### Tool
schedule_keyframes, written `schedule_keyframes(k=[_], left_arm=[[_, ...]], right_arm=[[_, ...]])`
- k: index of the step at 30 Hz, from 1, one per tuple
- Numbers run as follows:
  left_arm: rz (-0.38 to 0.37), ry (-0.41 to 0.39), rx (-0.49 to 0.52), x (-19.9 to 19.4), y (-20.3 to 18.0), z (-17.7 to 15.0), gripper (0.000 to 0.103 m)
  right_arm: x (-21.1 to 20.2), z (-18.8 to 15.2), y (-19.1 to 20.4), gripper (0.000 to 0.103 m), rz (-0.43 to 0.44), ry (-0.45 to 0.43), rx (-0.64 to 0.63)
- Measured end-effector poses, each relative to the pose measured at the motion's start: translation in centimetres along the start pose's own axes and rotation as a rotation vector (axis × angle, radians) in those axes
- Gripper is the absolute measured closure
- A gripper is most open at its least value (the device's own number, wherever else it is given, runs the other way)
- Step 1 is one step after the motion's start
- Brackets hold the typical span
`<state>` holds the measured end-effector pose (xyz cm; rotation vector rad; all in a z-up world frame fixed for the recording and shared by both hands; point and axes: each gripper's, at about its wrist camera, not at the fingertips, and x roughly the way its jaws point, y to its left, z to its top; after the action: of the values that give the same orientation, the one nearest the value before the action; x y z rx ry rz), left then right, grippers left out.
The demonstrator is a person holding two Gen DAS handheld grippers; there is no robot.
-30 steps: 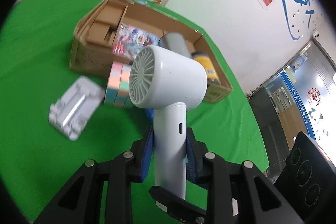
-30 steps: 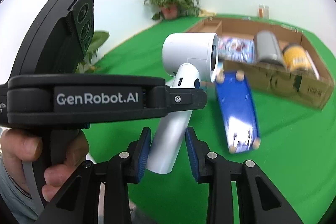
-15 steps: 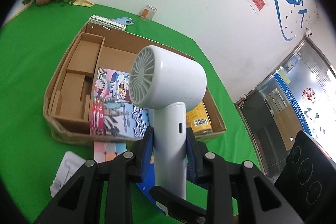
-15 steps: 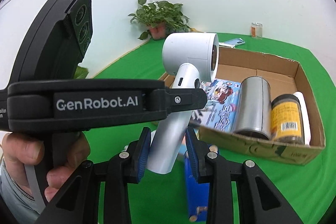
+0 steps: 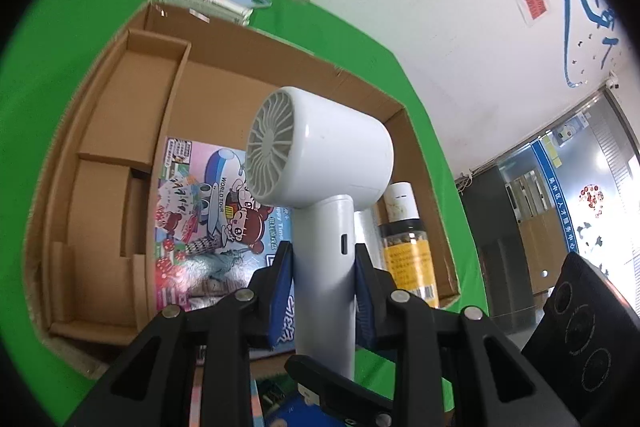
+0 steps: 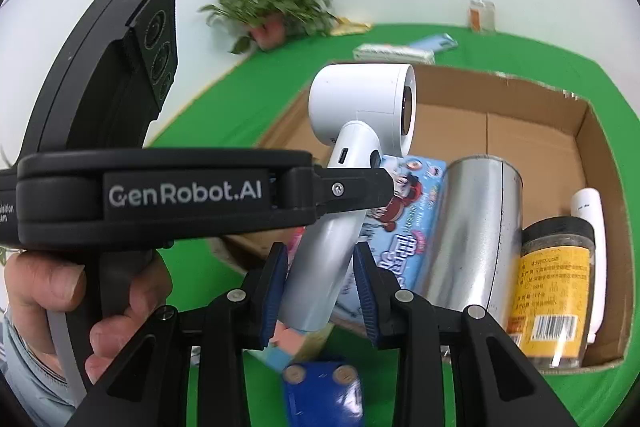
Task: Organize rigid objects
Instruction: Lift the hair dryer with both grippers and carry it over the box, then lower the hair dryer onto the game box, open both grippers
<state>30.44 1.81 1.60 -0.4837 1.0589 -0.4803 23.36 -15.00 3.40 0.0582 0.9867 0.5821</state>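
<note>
My left claw (image 5: 323, 287) is clamped on the handle of the white hair dryer (image 5: 320, 155), blue pads pressing both sides, and the dryer stands up out of the jaws with its long axis running straight ahead of the claw and its barrel crossways at the far end, grille to the left. My right claw (image 6: 320, 283) sits lower on the same handle; its jaws are narrow, one pad touching and the other with a sliver of gap, so I judge it closed on the handle but less surely.

The cardboard box (image 5: 280, 67) lies ahead of and below both claws on the green worktop (image 5: 40, 75). What the coming move turns on, as I read it: the bare cardboard floor lies beyond the dryer's barrel, ahead of the board game box (image 5: 200, 211) that lies flat just under my left claw. To the right of the claws the steel tumbler (image 6: 476, 227), the yellow-labelled jar (image 6: 556, 279) and a white tube (image 6: 588, 219) fill that end. The folded cardboard inserts (image 5: 120, 131) take the left end.

So the dryer probably has to go forward and down into that far middle gap, laid over so its handle runs along the box
</note>
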Motion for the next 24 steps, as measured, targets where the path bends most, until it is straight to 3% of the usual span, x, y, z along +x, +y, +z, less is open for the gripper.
schedule_keyframes(k=[10, 17, 24], left_arm=[[-0.007, 0.111, -0.103, 5.2, 3.0, -0.5, 0.075], [-0.037, 0.142, -0.178, 6.7, 3.8, -0.5, 0.075], [0.015, 0.156, -0.125, 7.0, 2.9, -0.3, 0.075]], right_arm=[[3.9, -0.7, -2.6, 0.072, -0.033, 0.076, 0.049], [2.1, -1.9, -2.4, 0.071, -0.069, 0.047, 0.019], [-1.2, -4.1, -1.7, 0.068, -0.065, 0.001, 0.014]])
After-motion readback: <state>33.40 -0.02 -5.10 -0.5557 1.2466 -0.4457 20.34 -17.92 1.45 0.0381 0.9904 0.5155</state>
